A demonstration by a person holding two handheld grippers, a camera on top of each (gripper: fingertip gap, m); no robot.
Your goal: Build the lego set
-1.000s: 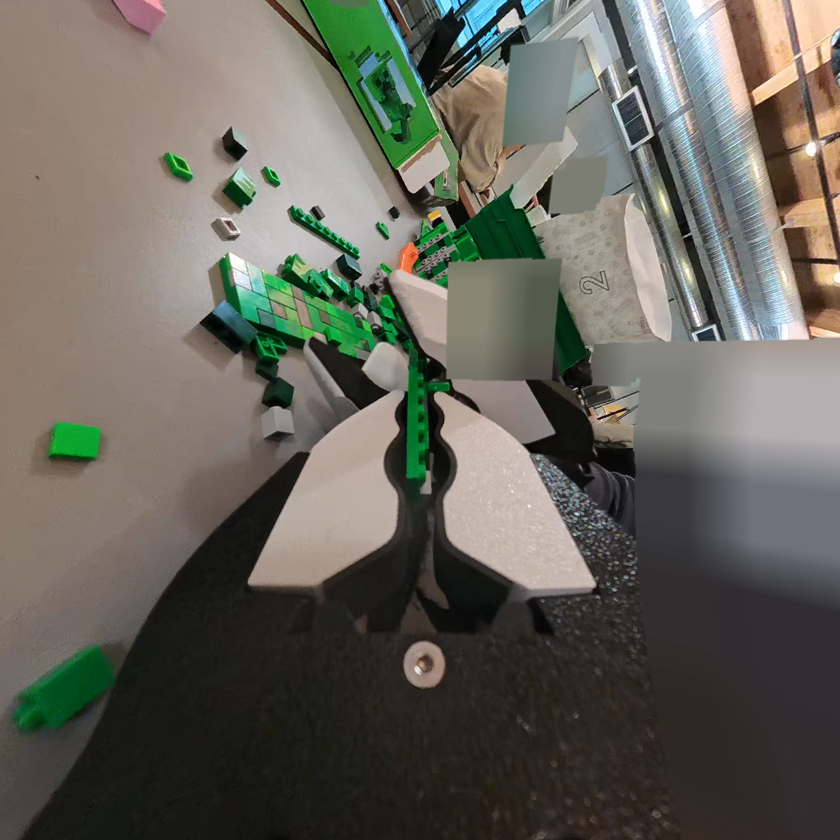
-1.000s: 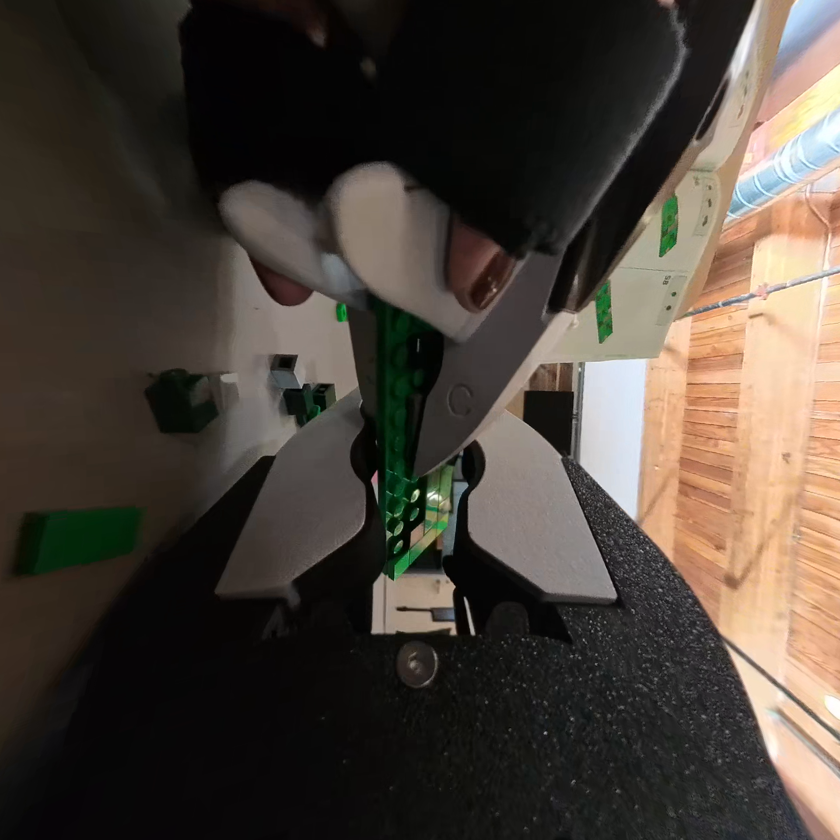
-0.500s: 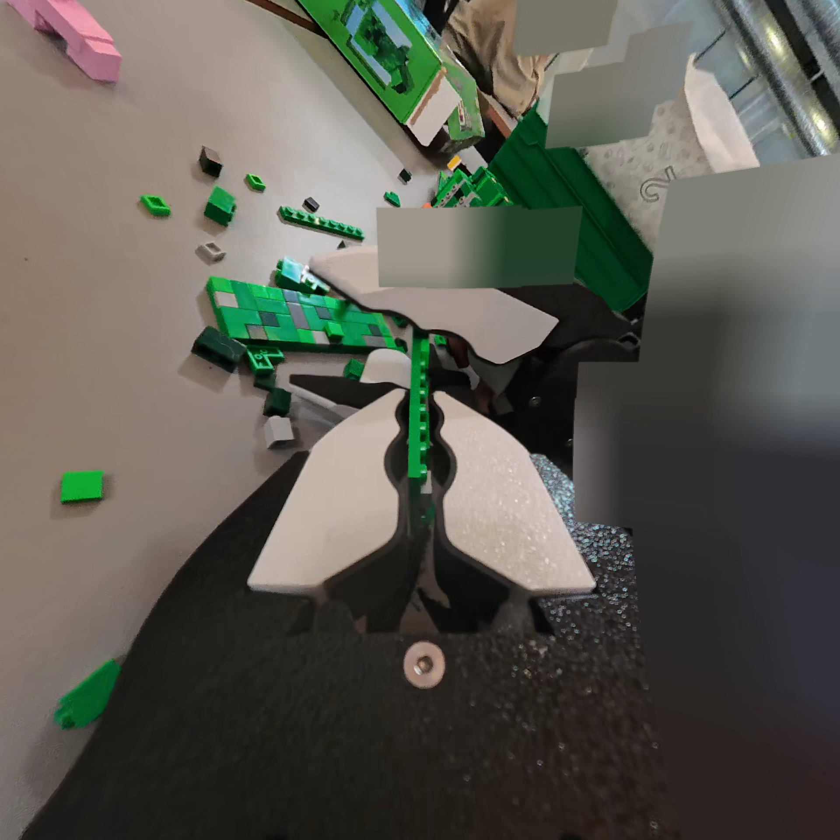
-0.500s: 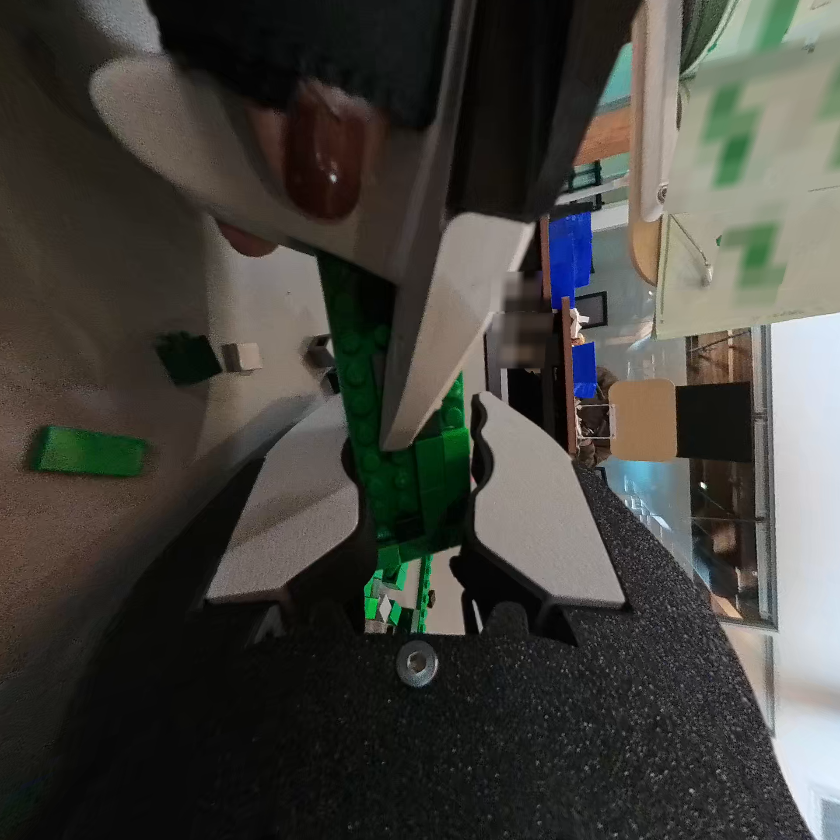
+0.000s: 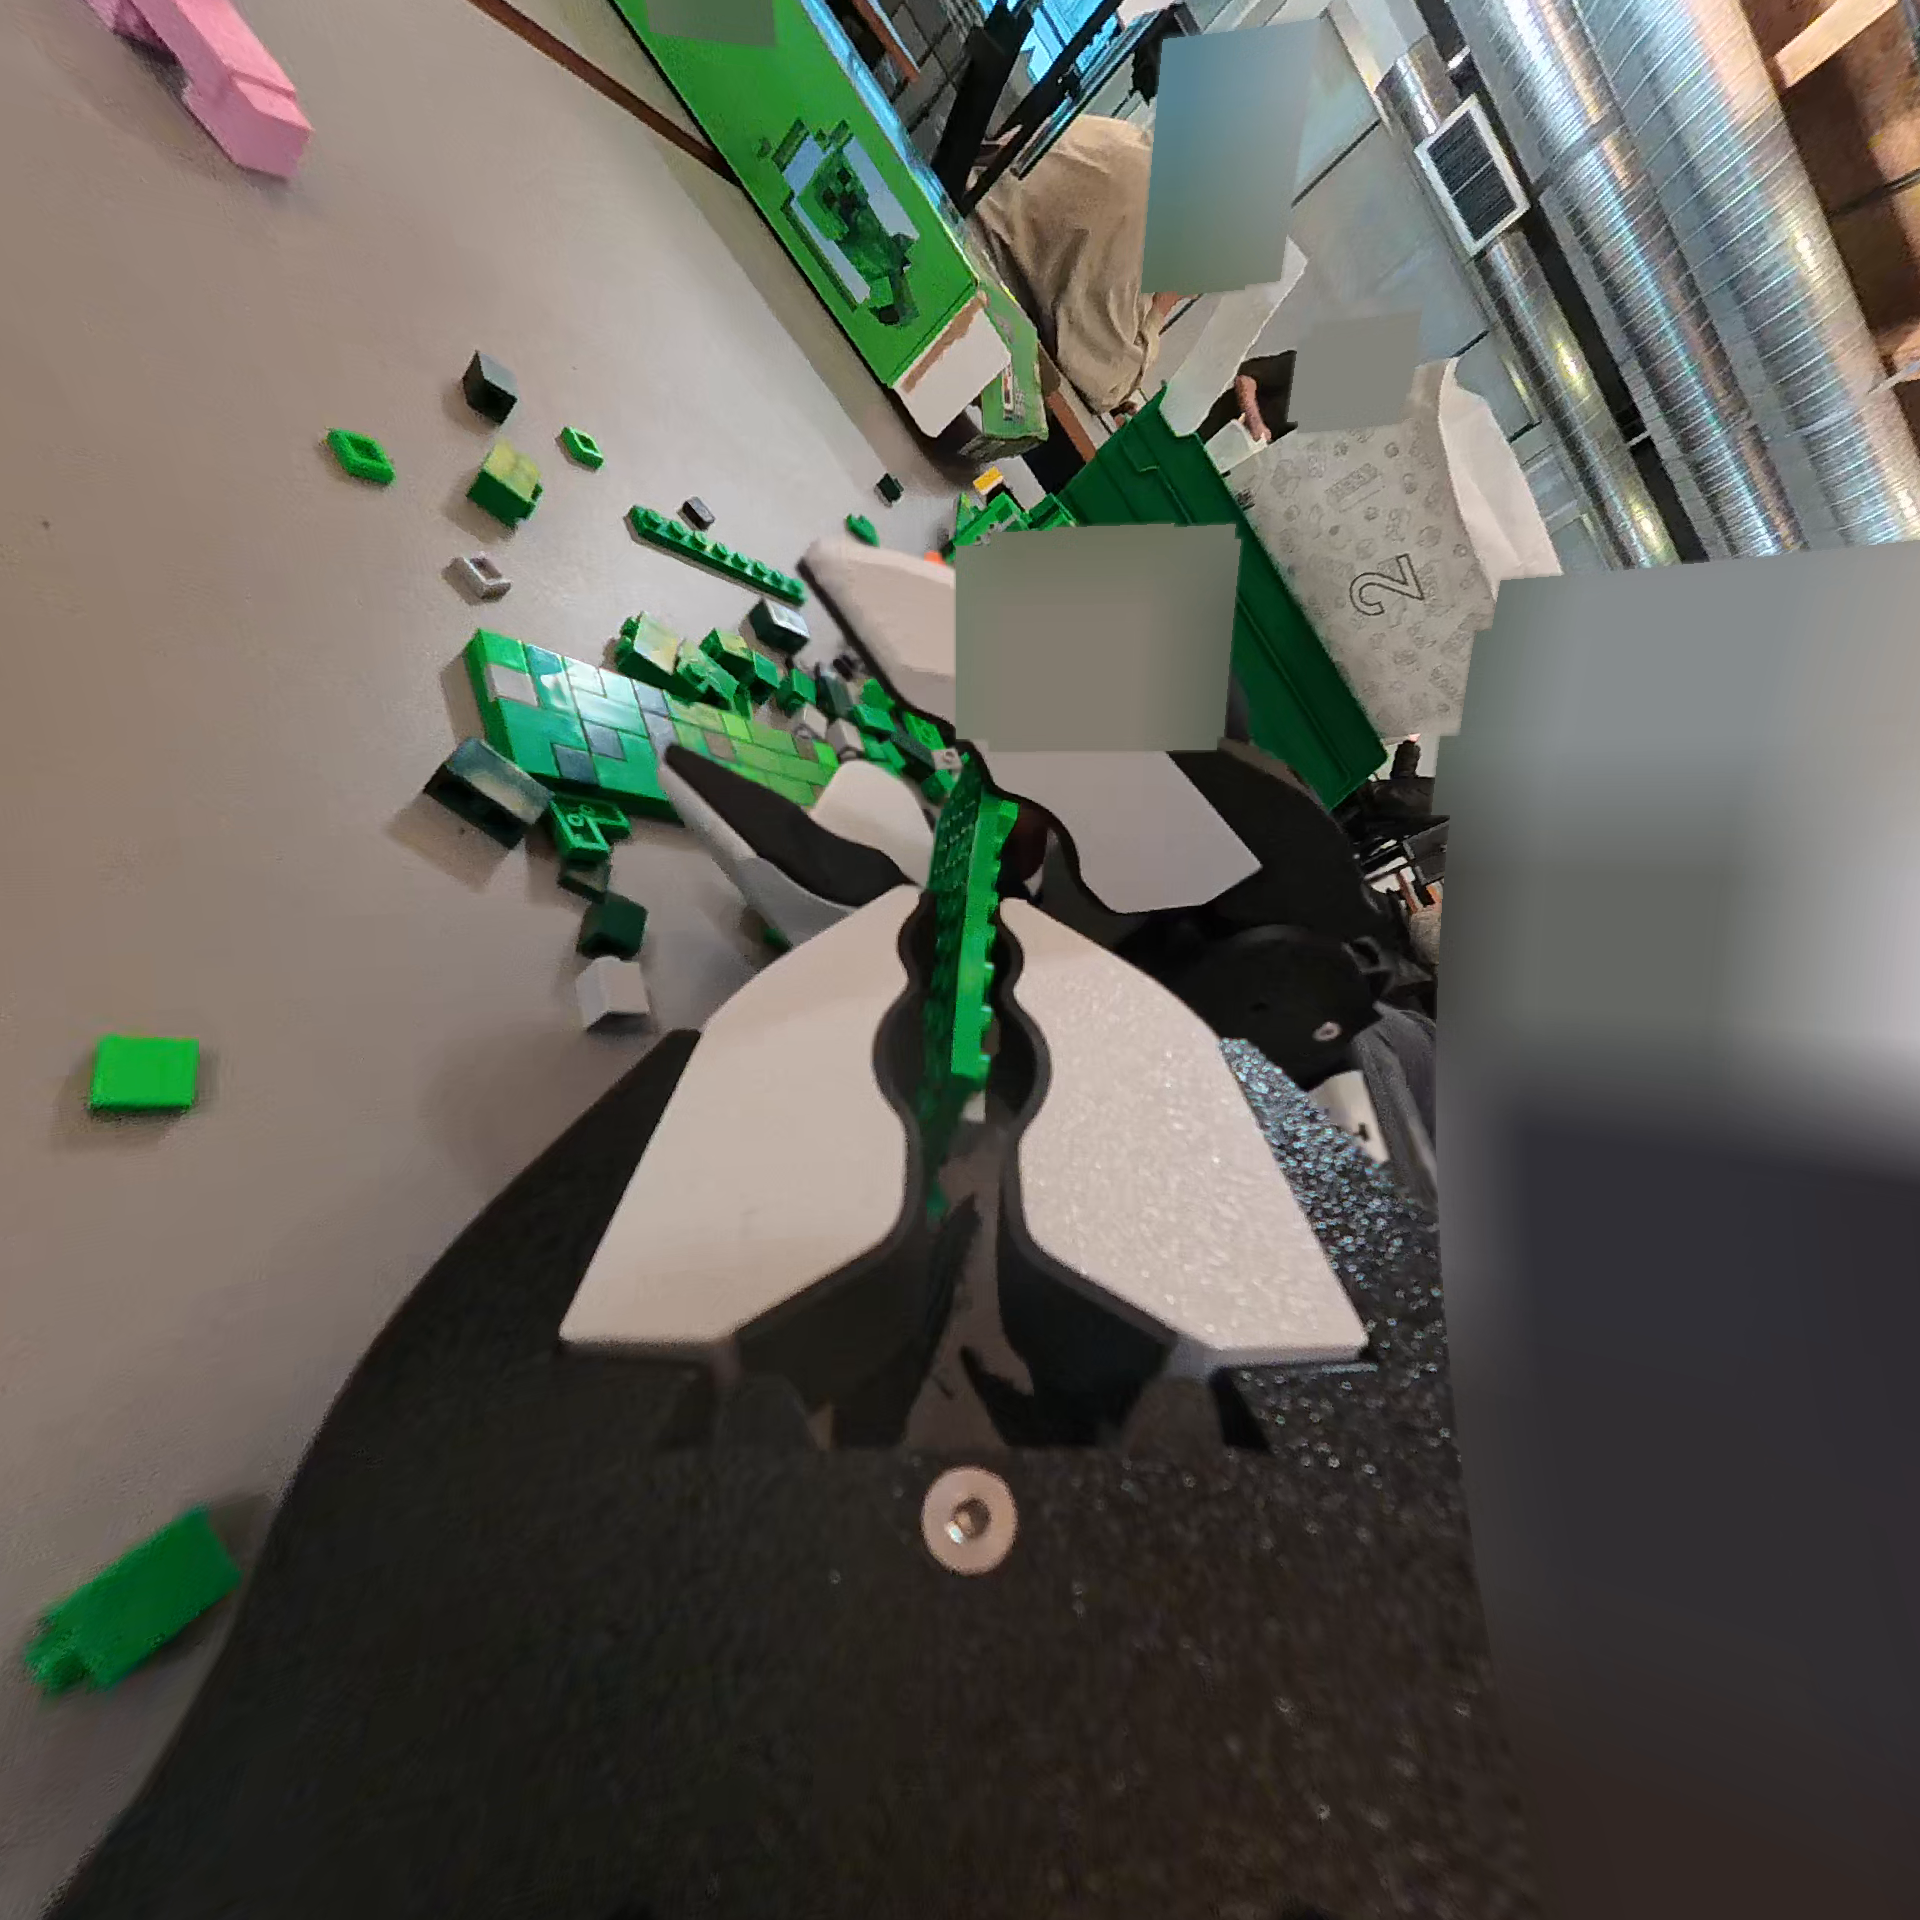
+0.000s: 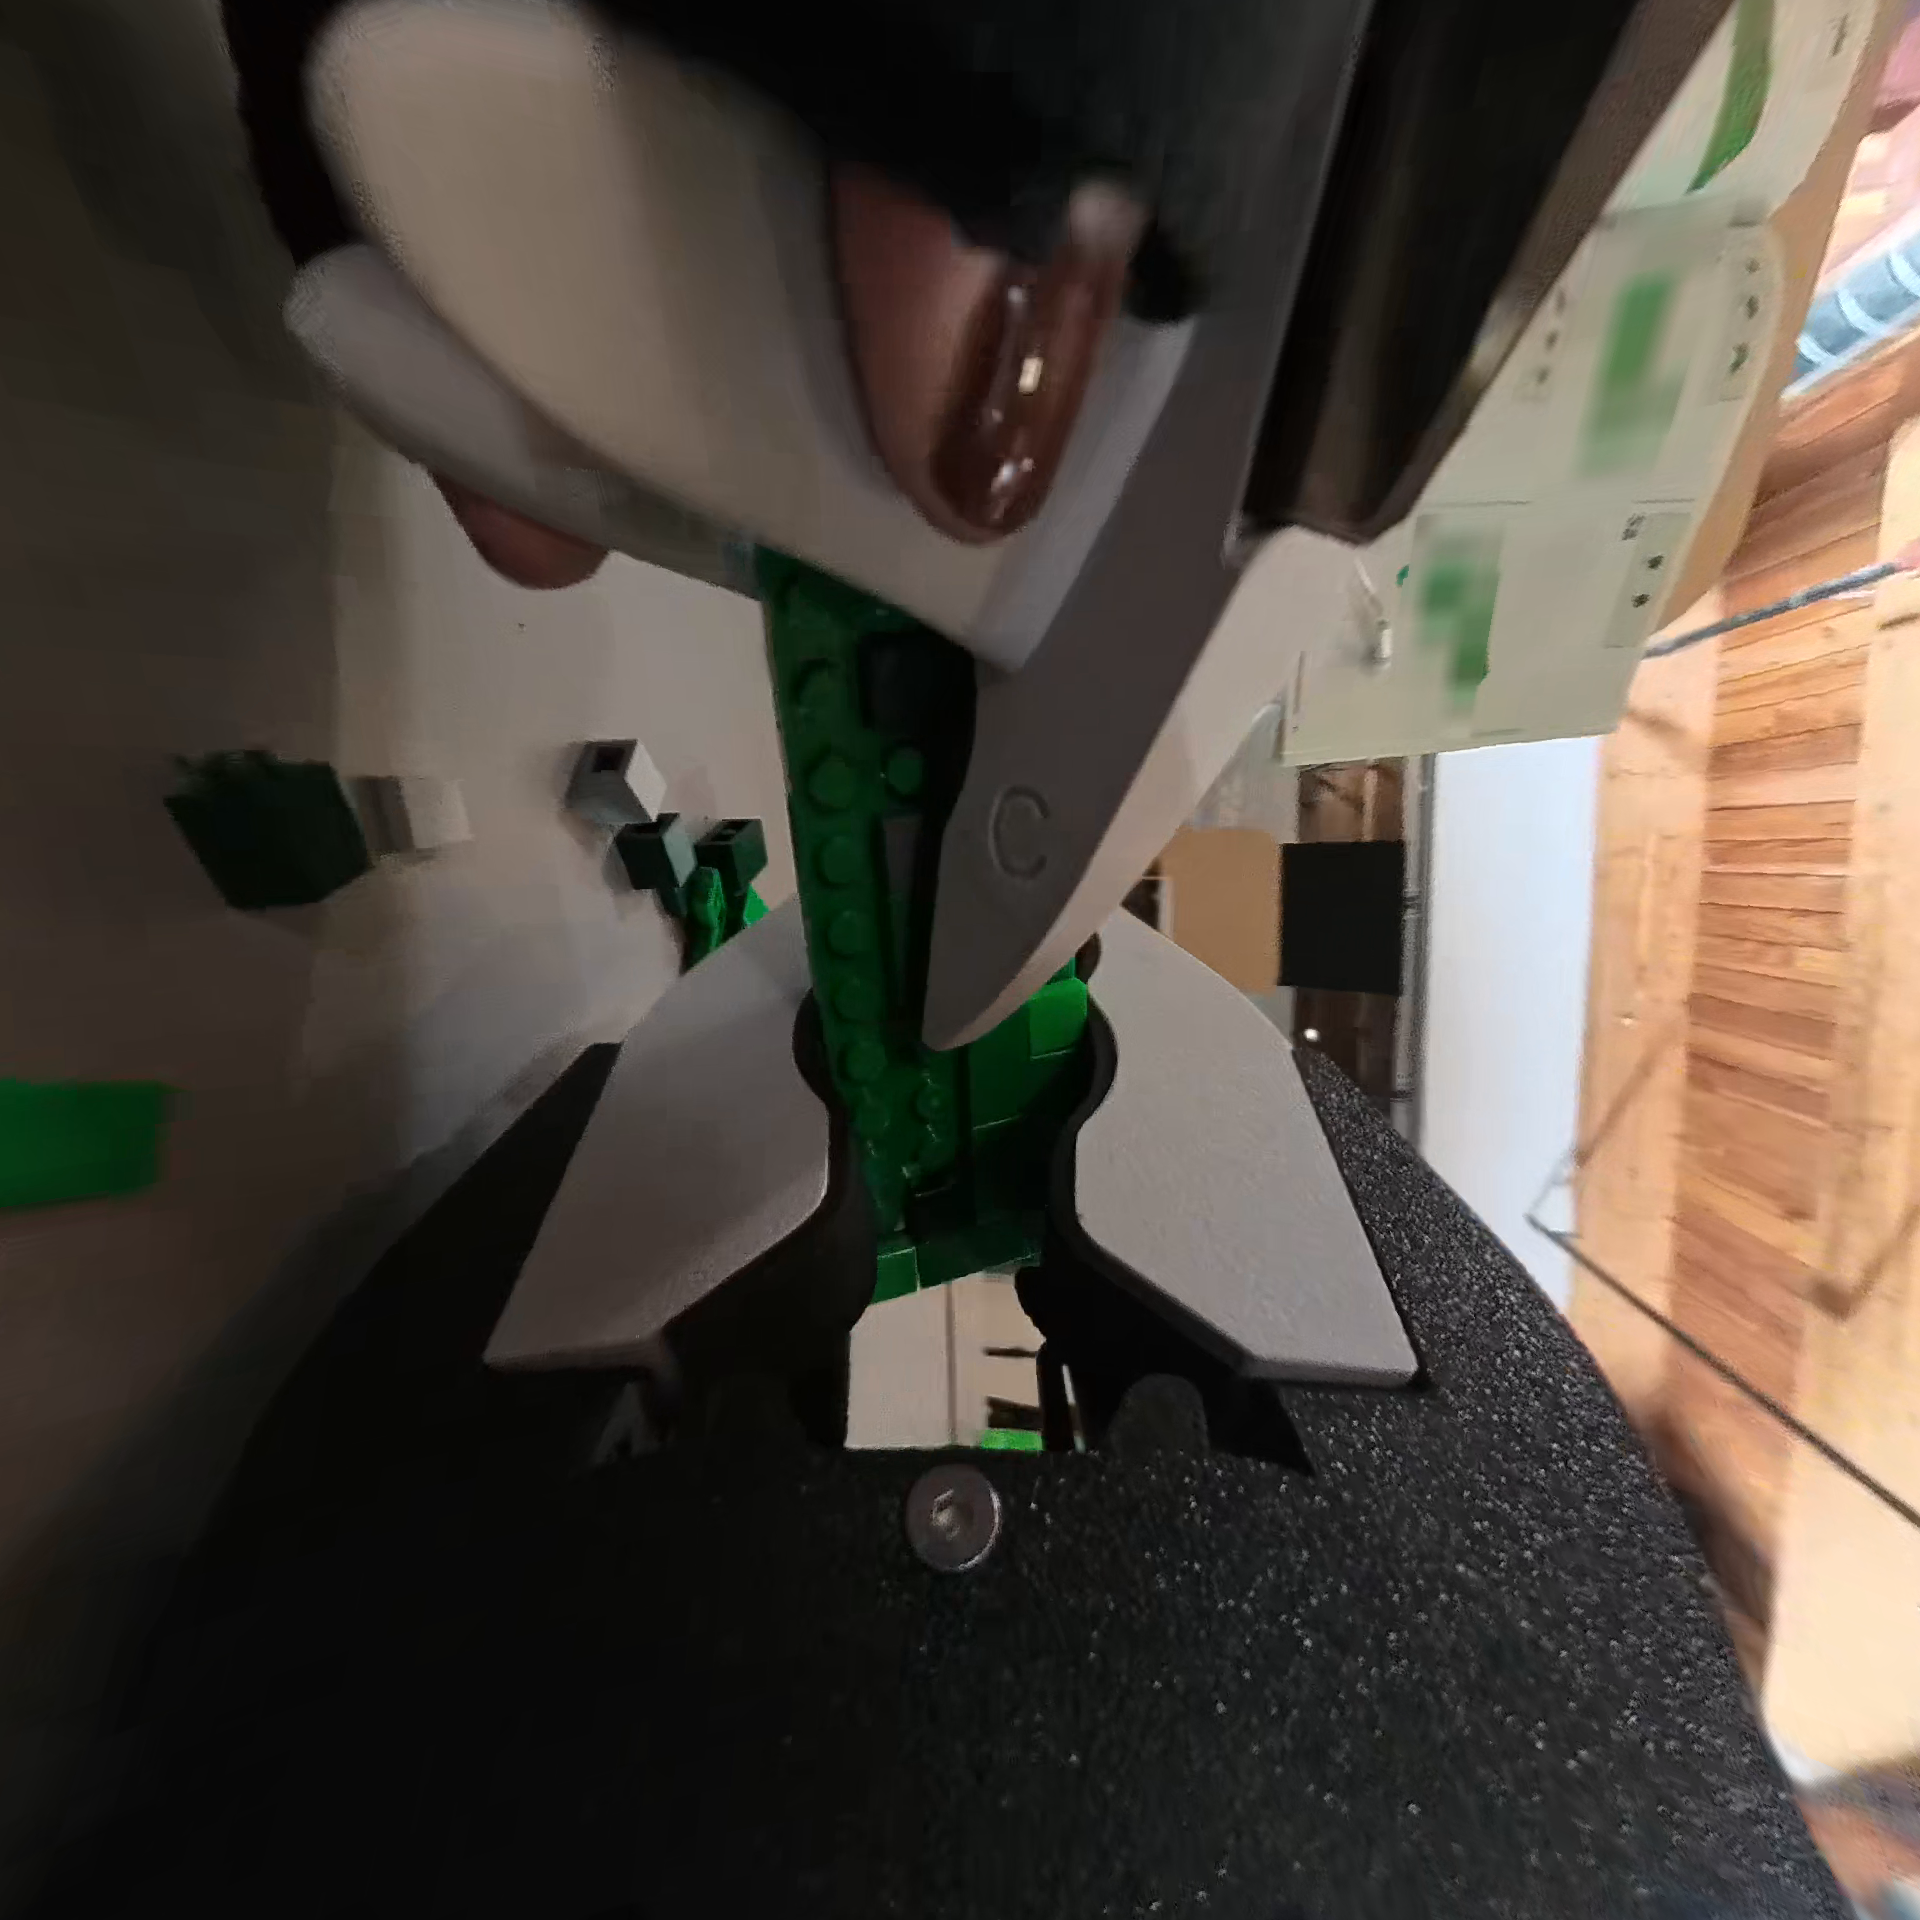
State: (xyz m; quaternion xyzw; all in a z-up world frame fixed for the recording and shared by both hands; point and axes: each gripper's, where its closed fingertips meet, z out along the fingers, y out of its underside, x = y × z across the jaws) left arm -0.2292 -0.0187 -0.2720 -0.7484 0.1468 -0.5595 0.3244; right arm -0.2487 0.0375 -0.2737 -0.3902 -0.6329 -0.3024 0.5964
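Loose pieces: bright green tiles and bricks lay scattered at the left of the left wrist view, among them a flat green square tile at mid-left and a green brick at lower left, all resting on the grey table.
Pink block: a pink block sat in the upper left corner of that view.
Tiled panel: a flat panel of light green, dark green and grey tiles lay left of centre, with small dark bricks touching its near edge.
Green plate: a long, thin studded green plate stood edge-on at the frame's centre, off the table, its studs in rows along its length; in the right wrist view further green bricks were fixed to its right face.
Left gripper: the left gripper had its white fingers clamped on the near end of the plate.
Right gripper: the right gripper had its fingers pressed against both sides of the same assembly, gripping it from the opposite end.
Set box: a green box lay at the upper centre of the left wrist view, at the table's far edge.
Green bin: a green bin stood right of centre, behind the grippers.
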